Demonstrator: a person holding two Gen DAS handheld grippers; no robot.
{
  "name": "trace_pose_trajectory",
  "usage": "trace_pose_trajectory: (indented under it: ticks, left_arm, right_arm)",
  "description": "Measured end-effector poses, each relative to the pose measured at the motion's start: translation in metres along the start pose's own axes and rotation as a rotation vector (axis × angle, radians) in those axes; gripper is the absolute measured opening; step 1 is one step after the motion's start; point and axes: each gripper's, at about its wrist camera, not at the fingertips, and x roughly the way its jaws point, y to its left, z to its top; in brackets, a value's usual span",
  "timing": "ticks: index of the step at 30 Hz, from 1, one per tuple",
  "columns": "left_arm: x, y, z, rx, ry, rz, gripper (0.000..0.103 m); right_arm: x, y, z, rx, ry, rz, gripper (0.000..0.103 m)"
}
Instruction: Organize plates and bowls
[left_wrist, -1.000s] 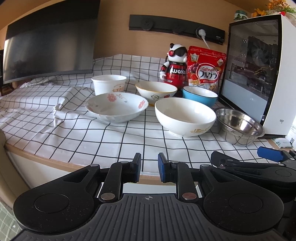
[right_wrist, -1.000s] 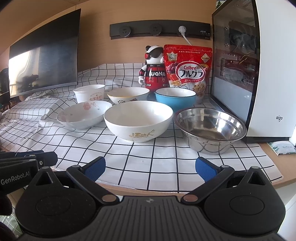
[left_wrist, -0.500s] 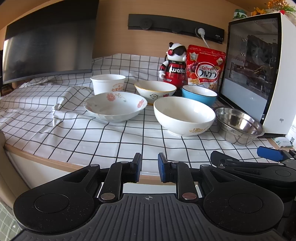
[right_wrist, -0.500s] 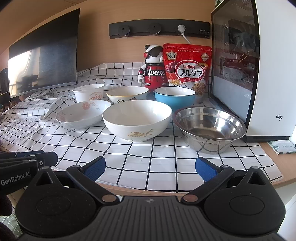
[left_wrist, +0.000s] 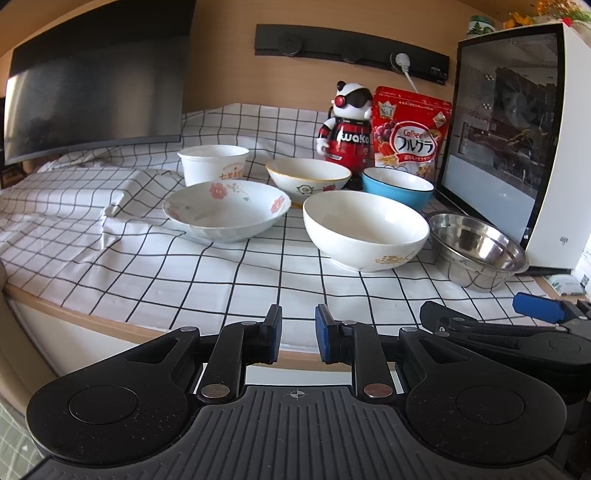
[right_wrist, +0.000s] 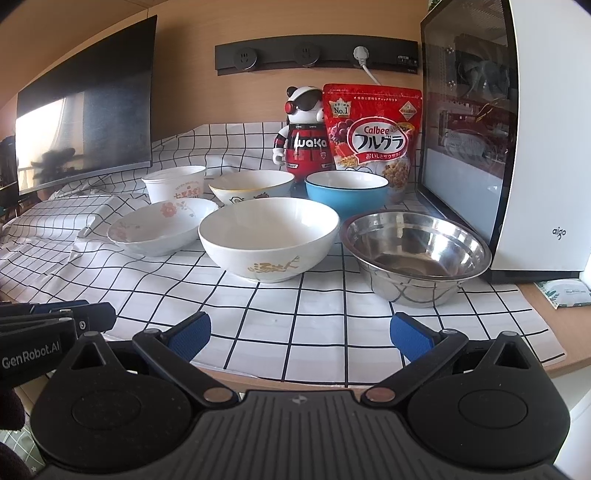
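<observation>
Table (right_wrist: 546, 325): wooden top draped with a white black-grid cloth (left_wrist: 155, 280); all the dishes stand on the cloth.
Monitor (left_wrist: 96, 92): dark screen at the back left, against the wall.
White case (right_wrist: 546, 147): glass-fronted, at the right edge, just beside the steel bowl.
Cereal bag (right_wrist: 373, 133): red, upright at the back, behind the blue bowl.
Robot figurine (right_wrist: 304, 129): red, black and white, upright just left of the bag.
Flowered dish (left_wrist: 227, 210): widest and shallowest, front row left.
White bowl (right_wrist: 269, 238): deep, gold mark on its side, front row centre, close beside the flowered dish.
Steel bowl (right_wrist: 415, 251): front row right, a narrow gap from the white bowl.
Yellow-rimmed bowl (left_wrist: 308, 177): back row middle.
Blue bowl (right_wrist: 347, 190): back row right.
White cup (left_wrist: 213, 164): back row left, red print on its side.
Left gripper (left_wrist: 297, 332): at the table's near edge, fingers drawn near together with a narrow gap, nothing between them.
Right gripper (right_wrist: 299, 332): at the near edge, fingers spread wide, empty, well short of the bowls.
</observation>
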Motion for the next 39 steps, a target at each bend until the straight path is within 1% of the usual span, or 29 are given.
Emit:
trace_pose_trajectory:
  ticks: [2, 4, 7, 9, 11, 13, 15, 16, 18, 20, 22, 25, 27, 30, 32, 36, 39]
  left_arm:
    - [0.003, 0.003, 0.001, -0.039, 0.016, -0.011, 0.023]
    - [0.008, 0.005, 0.004, -0.068, 0.031, -0.007, 0.023]
    - [0.013, 0.013, 0.009, -0.128, 0.070, -0.001, 0.023]
    - [0.013, 0.017, 0.013, -0.148, 0.089, -0.009, 0.023]
    - [0.013, 0.020, 0.017, -0.149, 0.097, -0.015, 0.023]
    - [0.017, 0.023, 0.021, -0.151, 0.119, -0.030, 0.023]
    - [0.023, 0.028, 0.026, -0.155, 0.149, -0.057, 0.023]
    - [0.026, 0.030, 0.028, -0.155, 0.156, -0.066, 0.023]
    - [0.034, 0.037, 0.034, -0.143, 0.158, -0.070, 0.023]
    - [0.047, 0.045, 0.042, -0.165, 0.185, -0.073, 0.023]
    - [0.061, 0.054, 0.051, -0.199, 0.202, -0.129, 0.023]
    - [0.079, 0.062, 0.066, -0.193, 0.223, -0.213, 0.023]
    - [0.089, 0.067, 0.080, -0.186, 0.228, -0.230, 0.023]
    - [0.105, 0.078, 0.103, -0.209, 0.213, -0.270, 0.023]
    - [0.118, 0.085, 0.116, -0.222, 0.221, -0.299, 0.023]
    - [0.144, 0.092, 0.130, -0.227, 0.294, -0.374, 0.023]
    - [0.159, 0.091, 0.130, -0.217, 0.337, -0.429, 0.023]
  right_arm:
    - [0.003, -0.002, 0.001, -0.002, 0.005, -0.001, 0.103]
    - [0.011, -0.006, 0.001, 0.013, 0.058, 0.009, 0.103]
    - [0.012, -0.007, 0.004, 0.045, 0.110, 0.042, 0.103]
    - [0.013, -0.012, 0.008, 0.076, 0.104, 0.068, 0.103]
    - [0.014, -0.015, 0.011, 0.107, 0.073, 0.088, 0.103]
    - [0.017, -0.019, 0.013, 0.154, 0.076, 0.109, 0.103]
    - [0.023, -0.023, 0.015, 0.199, 0.099, 0.137, 0.103]
    - [0.027, -0.022, 0.015, 0.189, 0.125, 0.132, 0.103]
    - [0.037, -0.021, 0.016, 0.211, 0.169, 0.156, 0.103]
    - [0.047, -0.015, 0.017, 0.184, 0.221, 0.142, 0.103]
    - [0.055, -0.008, 0.021, 0.169, 0.222, 0.142, 0.103]
    - [0.068, -0.002, 0.029, 0.188, 0.249, 0.154, 0.103]
    - [0.077, 0.001, 0.035, 0.206, 0.268, 0.157, 0.103]
    - [0.082, 0.006, 0.045, 0.193, 0.254, 0.125, 0.103]
    - [0.083, 0.009, 0.052, 0.178, 0.237, 0.090, 0.103]
    - [0.076, 0.011, 0.071, 0.158, 0.190, 0.012, 0.103]
    - [0.069, 0.011, 0.087, 0.157, 0.135, -0.018, 0.103]
